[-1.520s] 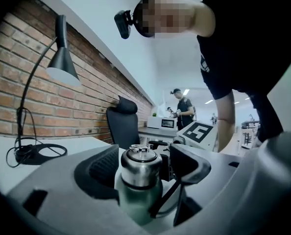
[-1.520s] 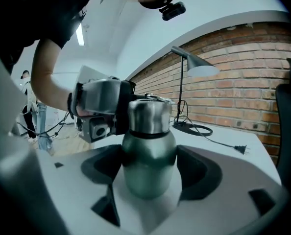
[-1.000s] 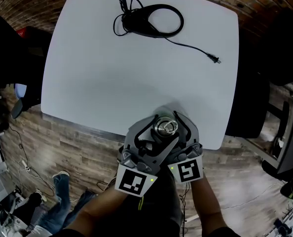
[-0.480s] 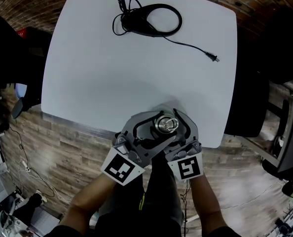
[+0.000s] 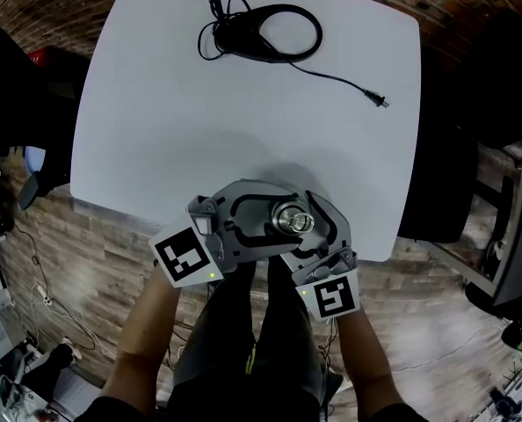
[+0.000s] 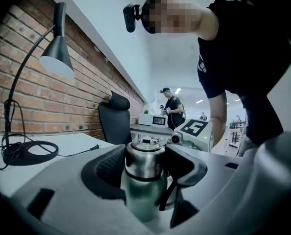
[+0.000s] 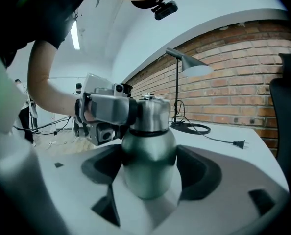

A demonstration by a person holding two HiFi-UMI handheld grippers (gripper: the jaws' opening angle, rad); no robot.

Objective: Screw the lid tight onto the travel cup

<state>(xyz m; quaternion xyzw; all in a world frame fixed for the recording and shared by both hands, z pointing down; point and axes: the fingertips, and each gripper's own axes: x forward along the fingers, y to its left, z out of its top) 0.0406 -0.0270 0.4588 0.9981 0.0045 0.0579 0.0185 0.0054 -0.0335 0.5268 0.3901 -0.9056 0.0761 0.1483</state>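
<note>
The travel cup (image 7: pixel 148 163) stands upright near the table's front edge, a steel lid (image 5: pixel 293 220) on top of its greenish body (image 6: pixel 144 196). My right gripper (image 7: pixel 148 177) is shut on the cup's body, one pad on each side. My left gripper (image 6: pixel 145 173) comes in from the left, higher up, and is shut on the lid (image 6: pixel 144 158). In the head view the two grippers cross around the cup, the left marker cube (image 5: pixel 186 255) at the left and the right one (image 5: pixel 329 294) below it.
A white table (image 5: pixel 199 121) carries a black desk lamp base with coiled cord (image 5: pixel 274 33) at the far edge and a loose plug (image 5: pixel 380 102). A black chair (image 5: pixel 459 165) stands at the right. A brick wall runs behind the table.
My left gripper has swung round the cup; its marker cube has moved left and up. The right gripper and the cup stay in place.
</note>
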